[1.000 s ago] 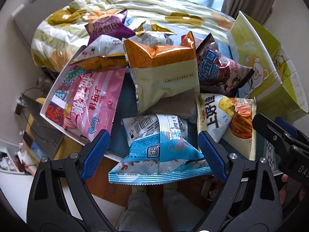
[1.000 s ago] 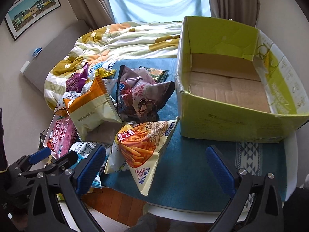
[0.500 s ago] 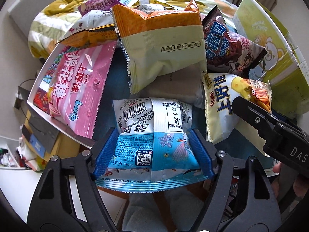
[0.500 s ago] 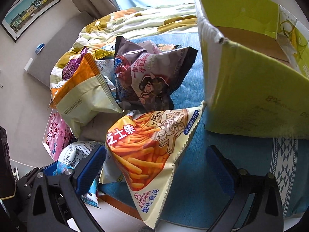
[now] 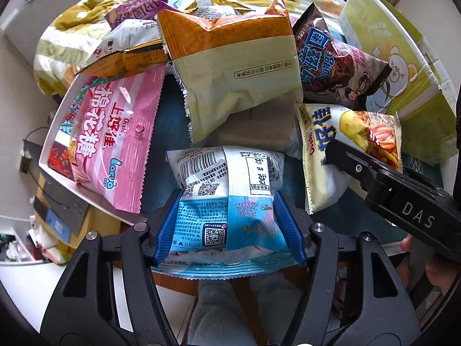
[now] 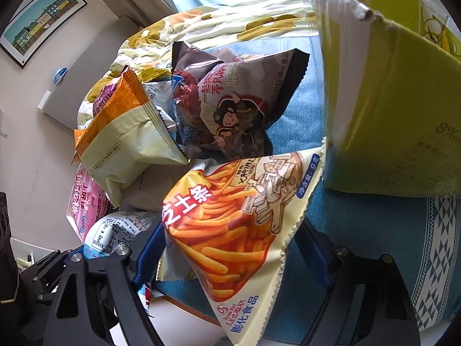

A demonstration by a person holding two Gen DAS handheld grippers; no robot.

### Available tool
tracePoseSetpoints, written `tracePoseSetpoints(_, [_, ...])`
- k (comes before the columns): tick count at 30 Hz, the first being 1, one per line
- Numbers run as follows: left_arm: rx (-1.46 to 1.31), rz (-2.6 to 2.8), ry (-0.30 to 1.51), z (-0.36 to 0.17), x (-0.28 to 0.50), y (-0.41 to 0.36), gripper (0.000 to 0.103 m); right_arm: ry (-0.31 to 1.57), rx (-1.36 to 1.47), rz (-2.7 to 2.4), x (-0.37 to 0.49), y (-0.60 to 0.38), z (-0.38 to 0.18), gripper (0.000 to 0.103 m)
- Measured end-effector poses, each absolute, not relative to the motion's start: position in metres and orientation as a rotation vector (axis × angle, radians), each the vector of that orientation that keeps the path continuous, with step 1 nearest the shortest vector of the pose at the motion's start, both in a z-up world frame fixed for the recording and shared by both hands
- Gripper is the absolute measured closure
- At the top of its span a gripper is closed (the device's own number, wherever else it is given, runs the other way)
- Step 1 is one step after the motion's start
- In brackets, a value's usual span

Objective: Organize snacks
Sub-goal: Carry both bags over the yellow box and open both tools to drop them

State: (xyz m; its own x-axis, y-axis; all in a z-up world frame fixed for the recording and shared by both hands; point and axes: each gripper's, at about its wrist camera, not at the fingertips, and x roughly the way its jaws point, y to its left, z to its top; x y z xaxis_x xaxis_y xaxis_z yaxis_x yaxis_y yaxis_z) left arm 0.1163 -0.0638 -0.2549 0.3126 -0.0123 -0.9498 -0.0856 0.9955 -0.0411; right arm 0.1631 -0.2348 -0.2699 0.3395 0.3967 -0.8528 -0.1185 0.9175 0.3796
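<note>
My left gripper is shut on a blue and white snack bag at the table's near edge; its blue pads press the bag's sides. My right gripper straddles an orange fries snack bag, with its pads at or touching the bag's sides. That bag also shows in the left wrist view with the right gripper's finger over it. A green cardboard box stands to the right.
Other bags lie in a pile: an orange and cream bag, a brown monkey bag, a pink marshmallow bag on a white tray, a purple bag. A blue cloth covers the table. A bed lies behind.
My left gripper moved forward around the blue and white bag and closed on it. My right gripper moved forward and down around the fries bag and narrowed.
</note>
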Motion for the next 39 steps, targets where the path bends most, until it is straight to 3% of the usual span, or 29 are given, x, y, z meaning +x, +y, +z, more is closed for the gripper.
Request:
tracePoseSetpoints(8, [-0.075, 0.015, 1.239, -0.246, 0.113, -0.058, 0.047, 1.155, 0.257, 0.326, 0.147, -0.230, -0.259, 0.041])
tracePoseSetpoints(22, [-0.065, -0.018, 1.153, -0.195, 0.095, -0.058, 0.050, 1.087, 0.234, 0.259, 0.118, -0.239, -0.215, 0.042])
tracePoseSetpoints(31, [-0.074, -0.041, 1.010, -0.117, 0.089, -0.088, 0.050, 0.974, 0.190, 0.292, 0.102, -0.263, -0.152, 0.042])
tracePoseSetpoints(39, [-0.081, -0.122, 0.865, -0.056, 0.139, -0.155, 0.050, 0.849, 0.142, 0.247, 0.125, -0.325, -0.090, 0.042])
